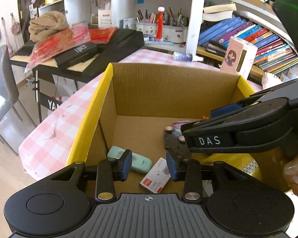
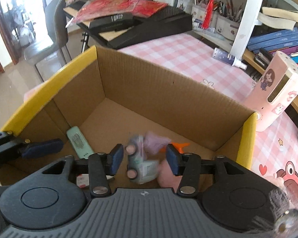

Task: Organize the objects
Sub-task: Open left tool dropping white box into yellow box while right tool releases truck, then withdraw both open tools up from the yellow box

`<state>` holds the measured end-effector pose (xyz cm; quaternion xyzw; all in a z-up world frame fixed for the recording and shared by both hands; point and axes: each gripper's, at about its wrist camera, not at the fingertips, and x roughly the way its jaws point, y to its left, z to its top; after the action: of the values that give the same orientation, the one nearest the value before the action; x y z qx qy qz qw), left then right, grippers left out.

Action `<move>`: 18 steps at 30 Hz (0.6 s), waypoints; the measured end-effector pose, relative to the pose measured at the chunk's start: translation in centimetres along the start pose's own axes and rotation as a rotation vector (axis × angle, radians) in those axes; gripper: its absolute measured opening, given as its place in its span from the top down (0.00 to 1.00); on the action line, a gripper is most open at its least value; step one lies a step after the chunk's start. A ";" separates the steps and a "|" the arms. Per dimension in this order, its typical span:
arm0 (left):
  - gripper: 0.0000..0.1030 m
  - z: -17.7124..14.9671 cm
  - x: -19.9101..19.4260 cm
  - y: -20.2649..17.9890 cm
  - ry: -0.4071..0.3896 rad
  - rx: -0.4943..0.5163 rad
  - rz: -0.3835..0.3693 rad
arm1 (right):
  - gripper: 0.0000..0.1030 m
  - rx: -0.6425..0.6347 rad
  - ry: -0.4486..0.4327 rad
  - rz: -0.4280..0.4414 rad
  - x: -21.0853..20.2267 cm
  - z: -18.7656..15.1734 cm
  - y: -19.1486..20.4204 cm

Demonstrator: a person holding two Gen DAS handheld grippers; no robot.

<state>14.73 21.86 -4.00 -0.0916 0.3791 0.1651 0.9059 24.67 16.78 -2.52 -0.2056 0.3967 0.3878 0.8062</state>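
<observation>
We hold both tongs over an open cardboard box (image 1: 168,91) with yellow-edged flaps, standing on the surface (image 2: 188,59) under its pink checked cloth.

Our left tongs (image 1: 149,164) hang just inside the near wall of the box, spread wide and holding nothing. Below the gap between the blue pads (image 1: 127,163) lie two things on the box floor: a mint-green case (image 1: 138,161), partly hidden behind the left pad, and just beside it to the right a small white-and-red card box (image 1: 155,175), tilted.

Our right tongs (image 2: 143,159) are also spread, with nothing pinched. Between their pads, lower down in the box, sits a blurred pale-green toy car (image 2: 141,166) with two pinkish wheels showing; it looks apart from both pads, though the blur keeps us from being sure. Touching it behind is a lilac soft piece (image 2: 154,140), an orange bit (image 2: 180,145) shows beside the right pad, and a pink soft thing (image 2: 166,176) lies under that pad. In the left wrist view the right tongs come in from the right side, above the toy car.

Past the box a pink rectangular device (image 2: 276,91) with a cartoon girl sticker stands by the far right corner, and a small purple spray bottle (image 2: 228,58) lies on its side on the cloth near the bookshelf (image 1: 248,31).
</observation>
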 end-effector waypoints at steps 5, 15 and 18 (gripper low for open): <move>0.62 -0.4 -1.8 0.1 -0.040 0.012 -0.005 | 0.52 0.050 -0.083 -0.025 -2.9 -0.9 0.1; 0.53 -1.4 -6.4 0.8 -0.143 0.047 -0.017 | 0.37 0.179 -0.302 -0.130 -10.3 -4.9 1.4; 0.50 -1.9 -7.5 1.2 -0.160 0.047 -0.021 | 0.31 0.211 -0.366 -0.174 -12.1 -6.2 2.1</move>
<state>8.09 20.72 0.00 -0.0611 0.3084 0.1534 0.9368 15.39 8.55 3.34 -0.0798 0.2630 0.3041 0.9121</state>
